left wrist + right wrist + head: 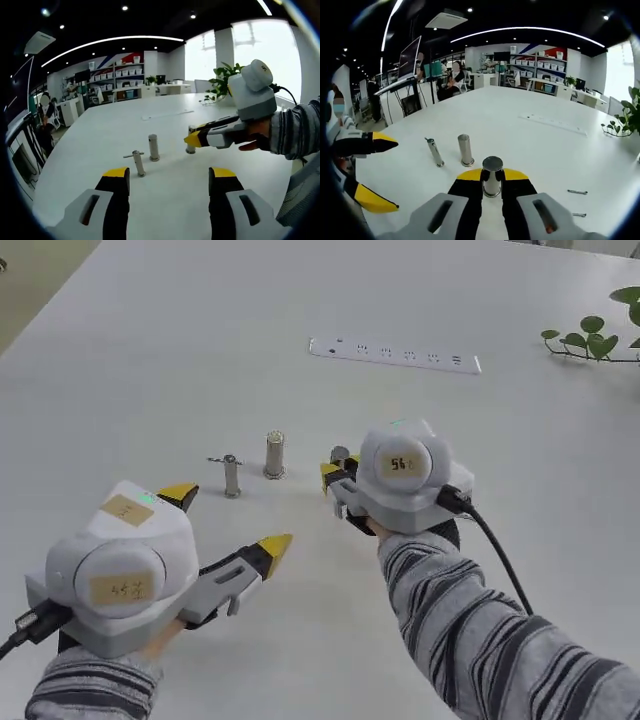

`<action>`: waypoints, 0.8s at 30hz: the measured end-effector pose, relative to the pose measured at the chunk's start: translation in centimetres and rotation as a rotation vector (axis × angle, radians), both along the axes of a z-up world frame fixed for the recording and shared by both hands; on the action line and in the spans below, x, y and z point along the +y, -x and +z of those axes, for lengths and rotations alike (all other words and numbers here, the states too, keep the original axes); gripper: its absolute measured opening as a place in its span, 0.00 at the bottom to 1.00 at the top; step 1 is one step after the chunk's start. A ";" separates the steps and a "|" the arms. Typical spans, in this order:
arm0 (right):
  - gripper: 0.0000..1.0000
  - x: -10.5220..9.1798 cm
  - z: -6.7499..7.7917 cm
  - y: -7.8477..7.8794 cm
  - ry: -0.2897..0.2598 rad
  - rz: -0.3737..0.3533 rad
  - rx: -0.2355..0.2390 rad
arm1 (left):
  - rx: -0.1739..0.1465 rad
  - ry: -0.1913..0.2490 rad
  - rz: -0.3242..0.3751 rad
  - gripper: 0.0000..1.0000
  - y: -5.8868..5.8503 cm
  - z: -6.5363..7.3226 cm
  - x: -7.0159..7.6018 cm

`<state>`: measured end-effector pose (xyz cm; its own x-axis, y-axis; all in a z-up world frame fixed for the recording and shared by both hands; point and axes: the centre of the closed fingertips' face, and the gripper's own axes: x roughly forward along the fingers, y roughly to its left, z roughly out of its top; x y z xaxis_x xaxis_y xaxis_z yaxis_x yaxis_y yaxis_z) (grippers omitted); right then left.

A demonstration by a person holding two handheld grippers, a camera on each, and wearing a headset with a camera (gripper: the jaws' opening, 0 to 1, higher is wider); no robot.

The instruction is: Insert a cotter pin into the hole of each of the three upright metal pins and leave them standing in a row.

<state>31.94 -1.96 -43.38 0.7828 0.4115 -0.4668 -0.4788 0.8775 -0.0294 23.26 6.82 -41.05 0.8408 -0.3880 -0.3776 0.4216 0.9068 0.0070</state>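
While the right tool (492, 176) clamps a metal pin (492, 166), the left tool (170, 173) gapes wide. A cotter pin (577, 192) lies on the counter (520, 135).

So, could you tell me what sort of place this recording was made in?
Probably an open-plan office or lab workroom: a large white table with a power strip, shelves of storage bins along the back wall, and a monitor on a stand.

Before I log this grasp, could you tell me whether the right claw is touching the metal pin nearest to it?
Touching. In the right gripper view, the right claw has its yellow tips against both sides of the metal pin, with no gap showing.
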 end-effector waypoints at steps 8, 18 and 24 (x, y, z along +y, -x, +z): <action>0.08 -0.7 -0.2 2.1 0.014 -0.038 0.008 | -0.011 -0.008 -0.022 0.62 1.2 0.8 -0.5; 0.08 -1.8 -1.5 4.7 0.033 -0.115 0.044 | -0.016 -0.025 -0.040 0.62 2.1 1.2 -0.7; 0.08 -2.3 -2.0 5.3 0.034 -0.150 0.061 | -0.013 -0.029 -0.046 0.61 2.2 1.2 -0.8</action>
<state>26.69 -4.27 -45.36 0.8041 0.2750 -0.5270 -0.3442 0.9382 -0.0357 21.04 6.04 -39.86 0.8271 -0.4155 -0.3784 0.4626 0.8857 0.0387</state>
